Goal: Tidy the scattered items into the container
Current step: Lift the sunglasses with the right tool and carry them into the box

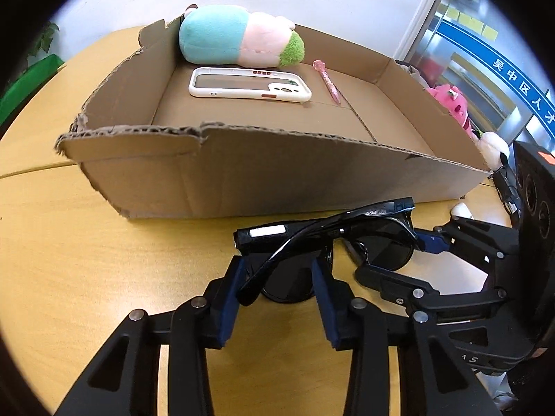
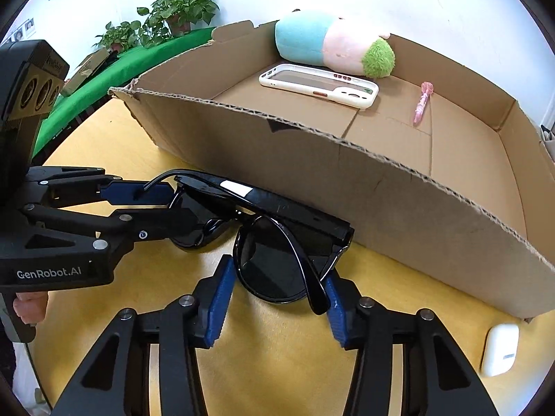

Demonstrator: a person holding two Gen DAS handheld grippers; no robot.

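Note:
Black sunglasses [image 1: 333, 239] lie folded on the yellow table in front of the cardboard box [image 1: 242, 187]; they also show in the right wrist view [image 2: 274, 253]. My left gripper [image 1: 279, 270] has its blue pads on either side of one lens, and my right gripper [image 2: 277, 287] has its pads on either side of the other lens. Both sets of jaws are narrowed around the frame. The box [image 2: 381, 190] holds a plush toy [image 1: 239, 36], a white phone case [image 1: 249, 86] and a pink pen [image 1: 327, 81].
A white earbud case [image 2: 499, 350] lies on the table to the right of my right gripper. A pink plush [image 1: 451, 104] and a white one sit beyond the box's right wall. Potted plants [image 2: 173, 14] and a green cloth stand at the far left.

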